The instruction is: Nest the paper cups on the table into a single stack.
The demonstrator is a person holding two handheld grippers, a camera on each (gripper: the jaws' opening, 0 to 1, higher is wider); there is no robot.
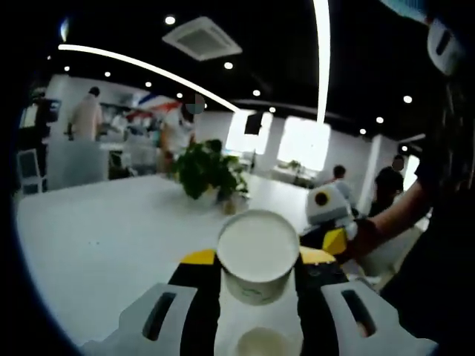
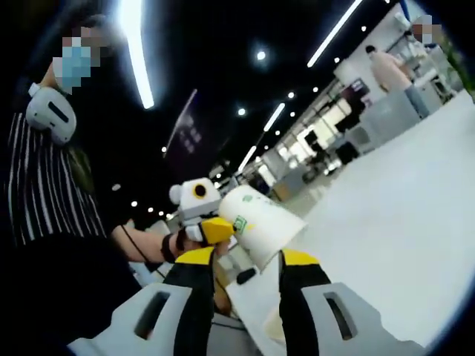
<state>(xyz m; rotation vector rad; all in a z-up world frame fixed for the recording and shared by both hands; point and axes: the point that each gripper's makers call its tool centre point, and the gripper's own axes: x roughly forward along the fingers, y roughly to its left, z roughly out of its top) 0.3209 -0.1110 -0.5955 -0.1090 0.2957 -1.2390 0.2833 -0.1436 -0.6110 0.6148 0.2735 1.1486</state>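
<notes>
A white paper cup [image 1: 257,261] with a green mark sits between the yellow-tipped jaws of my left gripper [image 1: 257,257], which is shut on it above the white table [image 1: 96,237]. A second cup [image 1: 261,343] shows low between the jaws, its mouth towards me. The right gripper [image 1: 334,241] comes in from the right, just beside the held cup. In the right gripper view the same cup [image 2: 260,222] hangs tilted, pinched by the left gripper [image 2: 217,230]. My right gripper [image 2: 246,259] stands open just under it. A pale cup rim [image 2: 271,326] peeks out lower down.
A potted plant [image 1: 208,170] stands mid-table beyond the cup. The person's arm [image 1: 393,215] and striped sleeve [image 2: 52,185] are close by. Several people stand or sit in the background. The table [image 2: 401,208] stretches away to the right.
</notes>
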